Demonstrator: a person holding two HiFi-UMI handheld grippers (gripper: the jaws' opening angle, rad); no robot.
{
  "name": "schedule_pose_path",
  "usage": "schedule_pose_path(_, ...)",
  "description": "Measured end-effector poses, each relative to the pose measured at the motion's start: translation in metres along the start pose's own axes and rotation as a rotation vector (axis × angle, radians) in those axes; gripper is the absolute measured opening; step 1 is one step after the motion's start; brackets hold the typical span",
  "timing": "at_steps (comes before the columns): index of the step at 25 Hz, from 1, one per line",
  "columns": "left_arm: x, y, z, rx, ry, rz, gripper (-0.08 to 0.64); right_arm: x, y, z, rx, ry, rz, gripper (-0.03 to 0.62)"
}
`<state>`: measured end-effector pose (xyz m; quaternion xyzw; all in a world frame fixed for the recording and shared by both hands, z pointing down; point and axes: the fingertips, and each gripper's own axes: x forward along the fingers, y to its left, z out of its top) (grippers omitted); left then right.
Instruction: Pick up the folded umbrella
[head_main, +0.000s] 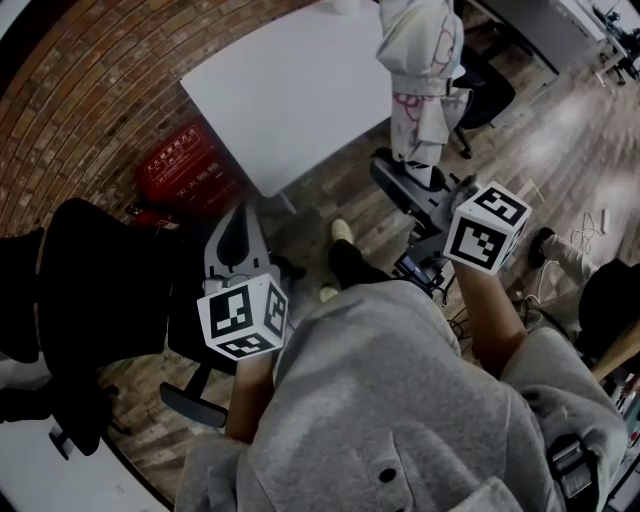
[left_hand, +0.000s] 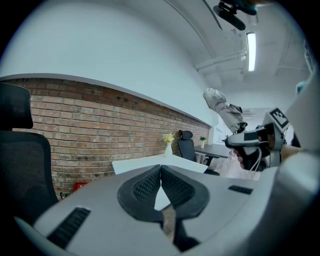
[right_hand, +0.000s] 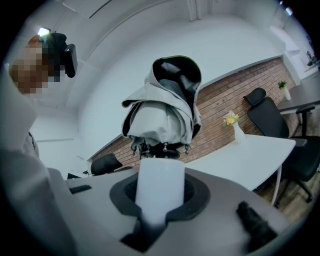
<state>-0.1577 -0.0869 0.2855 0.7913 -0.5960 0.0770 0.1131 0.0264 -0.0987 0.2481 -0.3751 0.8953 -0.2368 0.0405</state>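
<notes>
The folded umbrella (head_main: 420, 60) is pale grey-white with pink markings and is held clear of the wooden floor. My right gripper (head_main: 415, 172) is shut on its white handle (right_hand: 159, 192). In the right gripper view the bundled canopy (right_hand: 162, 110) stands just beyond the jaws. In the left gripper view the umbrella (left_hand: 222, 107) and the right gripper (left_hand: 250, 137) show at the right. My left gripper (head_main: 238, 215) is lower and to the left, over a black chair. Its jaws (left_hand: 161, 170) meet at the tips with nothing between them.
A white table (head_main: 290, 90) stands ahead by the brick wall, with a vase of yellow flowers (right_hand: 235, 127) on it. A red box (head_main: 185, 165) sits on the floor to its left. Black office chairs stand at the left (head_main: 100, 290) and beyond the table (right_hand: 267, 115).
</notes>
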Motion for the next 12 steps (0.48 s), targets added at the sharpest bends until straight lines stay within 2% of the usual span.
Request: schedule_pose_path(12, -0.0074, -0.0015, -0.0017, 0.001, -0.004, -0.003, 0.015, -0.0049, 0.0044, -0.0072, 0.001, 0.004, -0.003, 0.071)
